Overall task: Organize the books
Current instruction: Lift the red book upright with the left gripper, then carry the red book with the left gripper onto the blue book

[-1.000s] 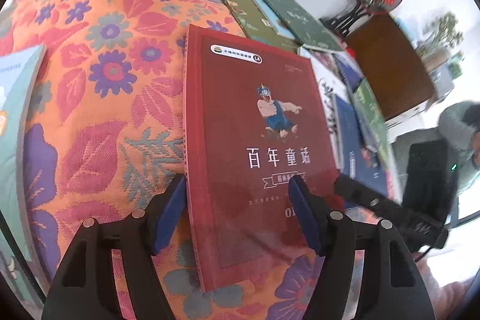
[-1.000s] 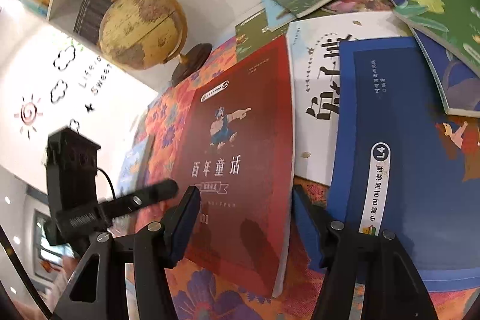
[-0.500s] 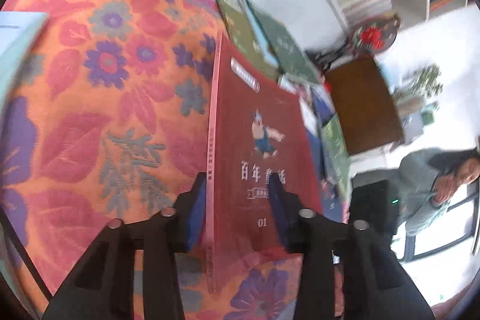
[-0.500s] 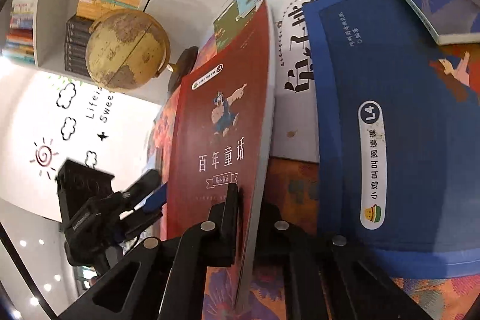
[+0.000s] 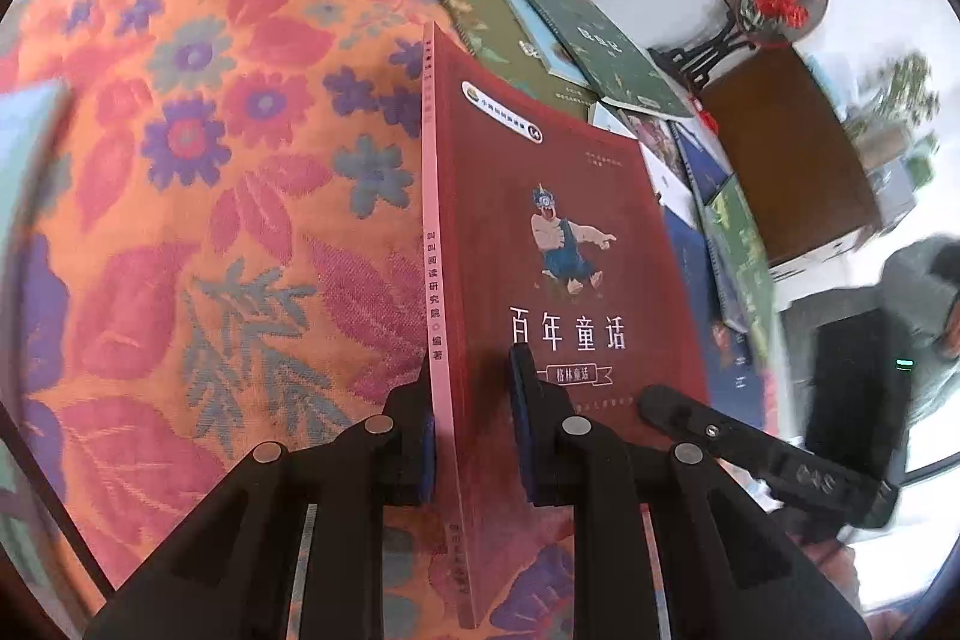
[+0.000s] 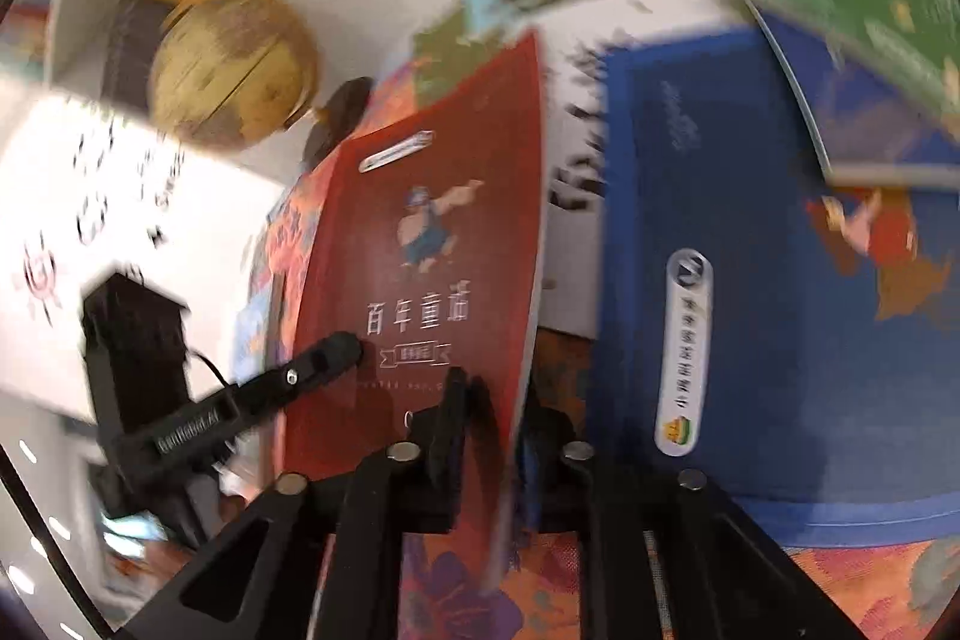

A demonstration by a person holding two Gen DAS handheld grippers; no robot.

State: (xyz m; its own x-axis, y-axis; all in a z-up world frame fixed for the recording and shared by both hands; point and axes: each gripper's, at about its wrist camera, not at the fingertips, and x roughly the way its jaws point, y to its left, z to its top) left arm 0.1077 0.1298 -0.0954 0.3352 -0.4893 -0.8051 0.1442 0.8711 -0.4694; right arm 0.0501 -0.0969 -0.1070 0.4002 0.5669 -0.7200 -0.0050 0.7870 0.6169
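A dark red book (image 5: pixel 558 232) with a cartoon figure and white Chinese title is tilted up off the flowered cloth (image 5: pixel 210 196), its pink spine edge raised. My left gripper (image 5: pixel 474 418) is shut on the book's spine side near its lower end. In the right wrist view the same red book (image 6: pixel 432 244) stands up on edge, and my right gripper (image 6: pixel 492 436) is shut on its page edge near the bottom. The other gripper's black finger (image 6: pixel 312 370) touches the cover from the left.
A blue book (image 6: pixel 750 280) lies flat right of the red one, over a white book (image 6: pixel 576 172). Green books (image 5: pixel 558 34) lie at the back. A globe (image 6: pixel 234 64) stands near a white shelf of books. A brown box (image 5: pixel 786 154) and a seated person (image 5: pixel 924 292) are at right.
Both grippers closed from open onto the red book's two long edges. The book, flat on the cloth before, now is lifted and tilted up on edge.
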